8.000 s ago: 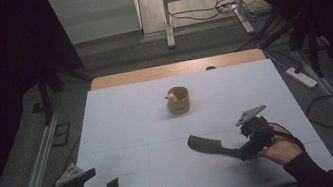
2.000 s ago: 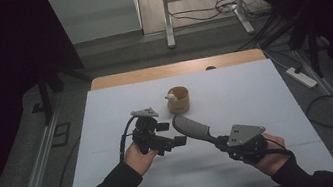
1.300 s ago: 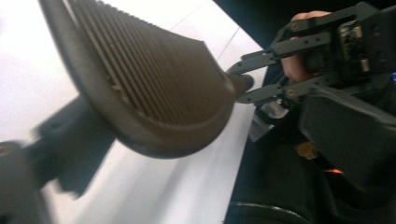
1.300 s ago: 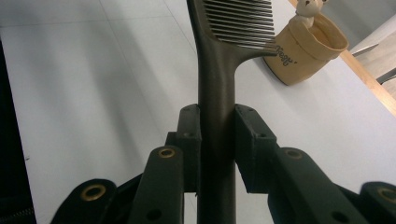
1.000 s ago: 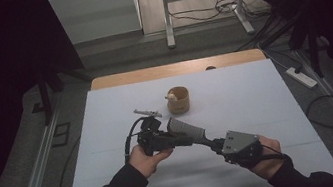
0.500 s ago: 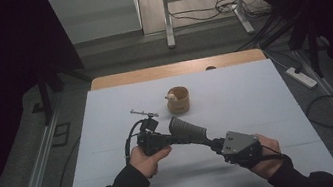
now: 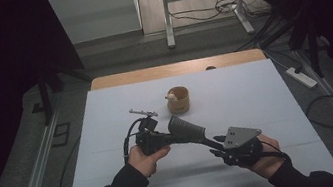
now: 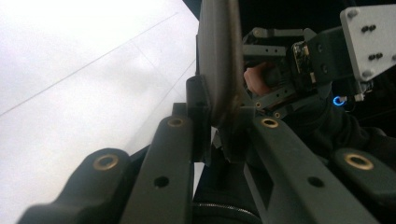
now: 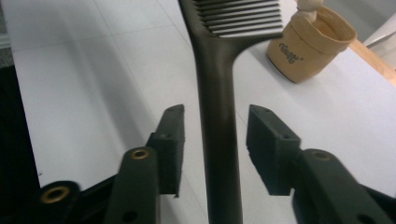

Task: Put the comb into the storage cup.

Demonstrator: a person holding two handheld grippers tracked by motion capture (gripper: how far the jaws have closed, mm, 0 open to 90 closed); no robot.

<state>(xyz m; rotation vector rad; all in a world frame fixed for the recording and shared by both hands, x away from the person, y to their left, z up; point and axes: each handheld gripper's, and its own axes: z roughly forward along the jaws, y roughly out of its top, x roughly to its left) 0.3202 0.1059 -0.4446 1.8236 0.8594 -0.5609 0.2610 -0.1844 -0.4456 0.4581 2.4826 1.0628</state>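
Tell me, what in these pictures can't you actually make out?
- Writing on the small tan cup: too small and blurred in the right gripper view.
- Pale object at the cup's rim: tiny in the high view, cut off by the top edge in the right gripper view.
- Wide-toothed black plastic comb: its teeth run past the top edge there; in the left gripper view it is blurred, its clamped part hidden by the left gripper fingers.
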